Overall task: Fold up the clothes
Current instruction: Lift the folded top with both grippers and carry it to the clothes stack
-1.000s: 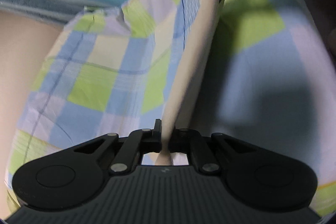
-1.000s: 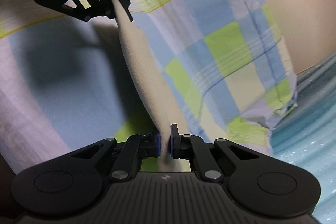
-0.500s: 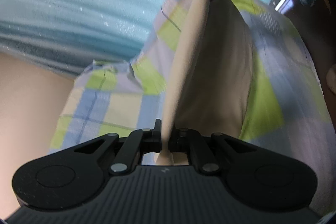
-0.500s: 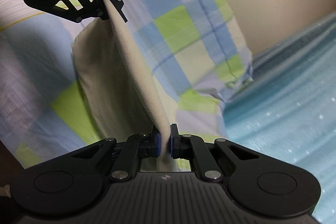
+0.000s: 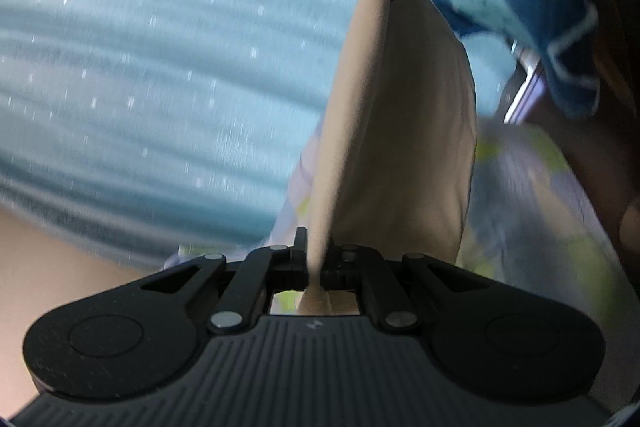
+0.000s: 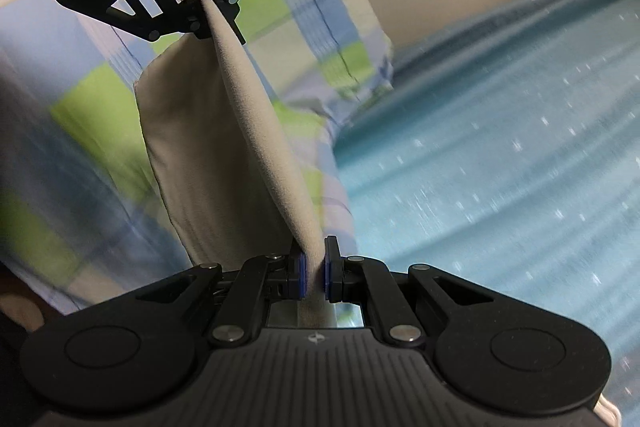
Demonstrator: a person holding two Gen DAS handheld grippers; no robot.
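A: Both views are dim and soft, with no hard glare. The teal blanket (image 5: 160,87) is smeared into streaks, its white flecks drawn into short dashes.

B: Same in the right view; the checked sheet (image 6: 72,155) blurs to colour patches at the left edge. The beige cloth (image 6: 224,131) stays fairly sharp, its hanging side shaded.

A: The near gripper body (image 5: 316,359) is crisp but dark. Straight lines bow toward the corners, and the right edge of the left view falls into shadow.

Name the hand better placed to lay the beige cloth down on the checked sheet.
Neither alone: the left gripper and right gripper each pinch one end of the taut beige cloth above the checked sheet; lower both together.
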